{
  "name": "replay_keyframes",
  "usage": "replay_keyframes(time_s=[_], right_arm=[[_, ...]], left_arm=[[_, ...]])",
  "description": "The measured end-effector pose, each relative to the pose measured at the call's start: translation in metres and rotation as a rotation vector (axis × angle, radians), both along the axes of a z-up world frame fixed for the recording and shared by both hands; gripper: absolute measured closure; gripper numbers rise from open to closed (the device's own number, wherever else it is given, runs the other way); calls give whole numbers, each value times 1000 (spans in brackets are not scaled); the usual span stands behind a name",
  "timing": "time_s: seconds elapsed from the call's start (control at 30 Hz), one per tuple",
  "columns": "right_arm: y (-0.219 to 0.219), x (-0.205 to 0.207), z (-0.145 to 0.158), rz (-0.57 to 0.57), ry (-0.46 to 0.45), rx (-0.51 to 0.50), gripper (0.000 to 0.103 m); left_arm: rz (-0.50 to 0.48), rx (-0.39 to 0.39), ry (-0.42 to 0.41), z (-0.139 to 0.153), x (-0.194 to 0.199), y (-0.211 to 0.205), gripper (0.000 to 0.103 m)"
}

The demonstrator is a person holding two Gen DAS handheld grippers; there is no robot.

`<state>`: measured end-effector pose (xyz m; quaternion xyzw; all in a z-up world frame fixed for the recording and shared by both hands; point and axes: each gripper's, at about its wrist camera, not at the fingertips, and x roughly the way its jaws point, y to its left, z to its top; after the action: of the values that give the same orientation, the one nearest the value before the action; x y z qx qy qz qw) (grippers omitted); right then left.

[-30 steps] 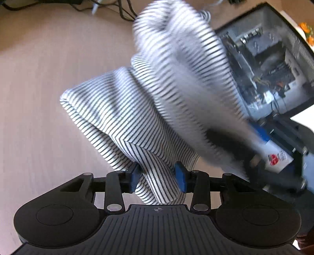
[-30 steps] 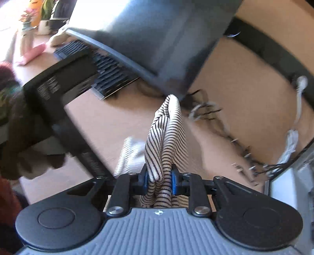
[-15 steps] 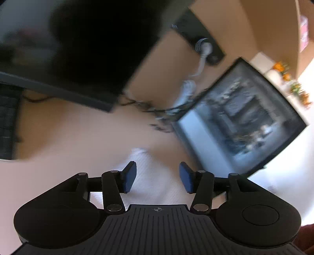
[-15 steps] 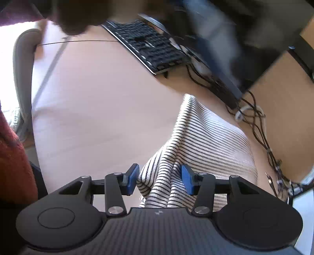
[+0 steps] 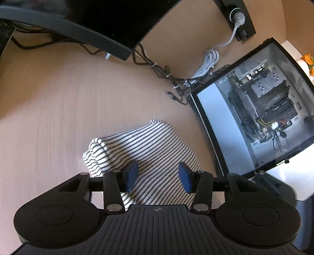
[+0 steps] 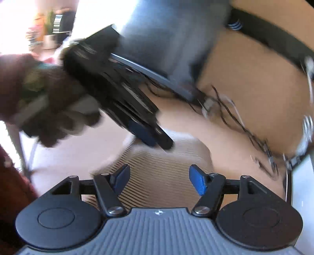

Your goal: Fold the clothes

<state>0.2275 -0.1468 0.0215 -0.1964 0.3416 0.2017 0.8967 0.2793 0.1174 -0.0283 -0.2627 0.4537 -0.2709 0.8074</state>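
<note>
A black-and-white striped garment (image 5: 149, 149) lies folded in a compact stack on the wooden desk (image 5: 49, 109). My left gripper (image 5: 158, 176) is open and empty, hovering just above the garment's near part. My right gripper (image 6: 159, 181) is open and empty above the same garment (image 6: 166, 168), which is blurred in the right wrist view. The left gripper also shows in the right wrist view (image 6: 155, 140), held in a gloved hand over the garment's far edge.
A glass-sided computer case (image 5: 261, 109) stands close to the right of the garment. A monitor (image 5: 78, 21) stands at the back, with a bundle of cables (image 5: 170, 78) and a wall power strip (image 5: 237, 17) behind the garment.
Both grippers have let go of the striped garment and opened. The garment dropped from the air into a folded stack on the desk. Both grippers now hover above it.
</note>
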Motion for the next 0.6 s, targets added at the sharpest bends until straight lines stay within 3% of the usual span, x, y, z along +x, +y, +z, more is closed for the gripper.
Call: replay_keyframes(time_s=[0.07, 0.17, 0.23, 0.43, 0.6], right_arm=[[-2, 3, -17, -16, 15, -20, 26], [-7, 4, -19, -15, 9, -2, 23], [-14, 9, -18, -32, 28, 24, 13], [-23, 16, -36, -101, 76, 129, 3], [-33, 23, -43, -132, 122, 196, 0]], left_arm=[[6, 4, 4, 7, 5, -5, 50], [9, 99, -110, 34, 1, -15, 40], [5, 148, -164, 43, 0, -19, 37], [-19, 197, -82, 16, 17, -32, 40], [-40, 215, -80, 9, 26, -41, 39]])
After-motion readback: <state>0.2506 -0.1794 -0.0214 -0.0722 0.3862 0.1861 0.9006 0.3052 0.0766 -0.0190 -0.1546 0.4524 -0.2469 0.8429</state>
